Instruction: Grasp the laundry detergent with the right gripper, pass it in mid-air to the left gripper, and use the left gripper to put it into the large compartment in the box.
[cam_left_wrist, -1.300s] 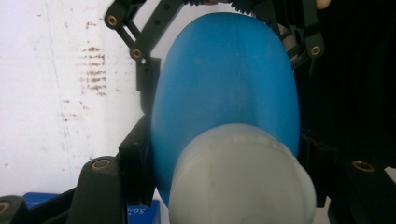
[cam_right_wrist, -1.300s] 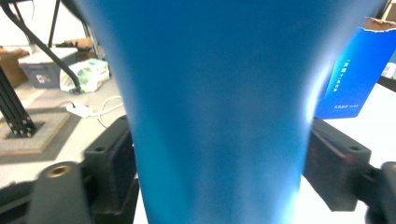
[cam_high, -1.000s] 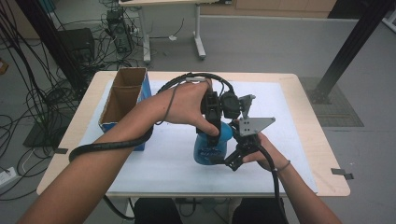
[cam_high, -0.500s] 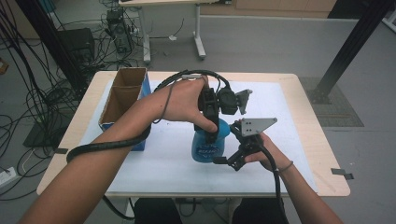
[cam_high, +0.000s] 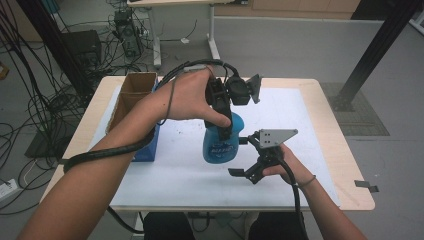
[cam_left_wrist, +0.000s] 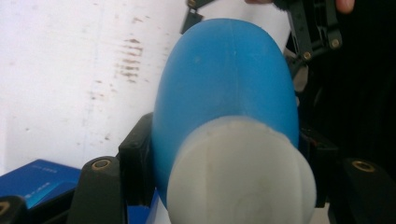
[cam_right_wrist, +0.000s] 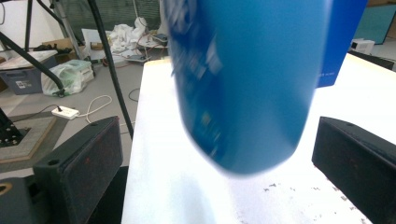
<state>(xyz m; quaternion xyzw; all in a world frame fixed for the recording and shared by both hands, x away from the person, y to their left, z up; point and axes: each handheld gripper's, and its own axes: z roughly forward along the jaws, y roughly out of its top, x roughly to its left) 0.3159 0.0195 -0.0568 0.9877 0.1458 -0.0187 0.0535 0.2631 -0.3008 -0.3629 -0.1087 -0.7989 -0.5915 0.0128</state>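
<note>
Blue bottle in left claw

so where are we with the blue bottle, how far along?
Done: the left gripper is shut on the blue bottle just below its white cap. In hand: the bottle hangs tilted, its base clear of the white mat in the right gripper view. Left: the right gripper stands open beside it, gripping nothing; the bottle isn't set down yet.

Blue bottle with white cap; black tool pads; white table sheet.
</note>
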